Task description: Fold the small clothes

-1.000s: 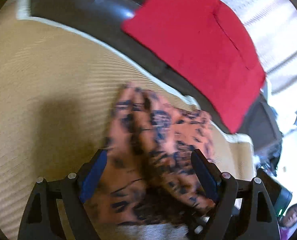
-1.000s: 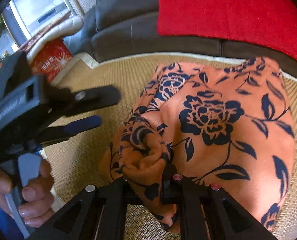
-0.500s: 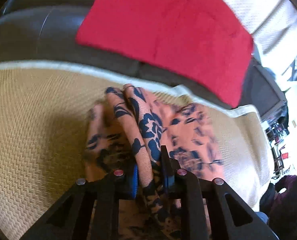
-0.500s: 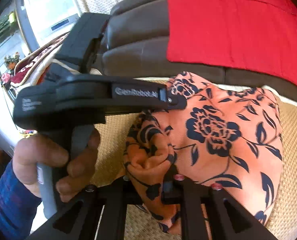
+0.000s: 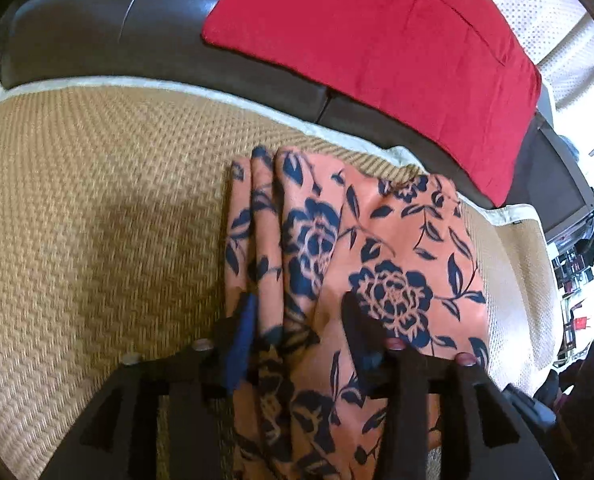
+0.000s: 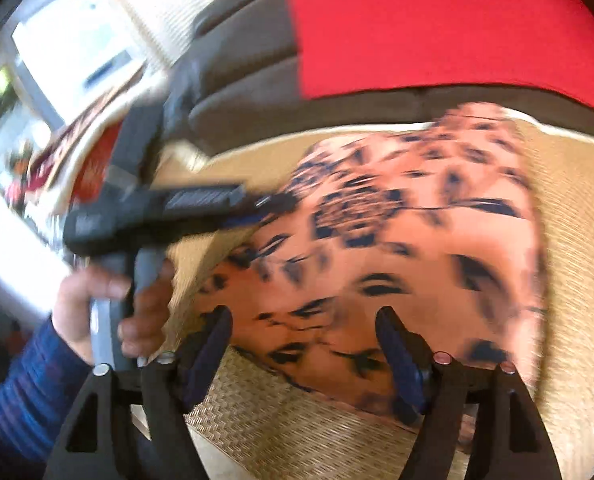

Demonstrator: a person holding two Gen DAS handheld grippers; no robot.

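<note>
1. Orange floral-print cloth garment (image 5: 381, 256) with dark blue roses lies in folds on a tan woven mat (image 5: 97, 208), toward the mat's 3 o'clock side in the left wrist view.
2. Left hand-held gripper (image 5: 297, 320) has its jaws apart at a medium width, straddling a raised fold of the garment; no pad presses the cloth as far as the view shows.
3. Right hand-held gripper (image 6: 303, 340) stands wide open, its blue-padded fingers (image 6: 397, 348) over the garment's near edge at 6 o'clock; this view is motion-blurred.
4. In the right wrist view, the left hand-held gripper (image 6: 271, 204) reaches in from 9 o'clock, held by a hand (image 6: 109, 312) in a blue sleeve, its tip at the garment's left edge.
5. Beyond the mat at 12 o'clock runs a dark brown leather sofa back (image 5: 109, 36), with a red rectangular fabric cushion (image 5: 397, 48) leaning on it.
</note>
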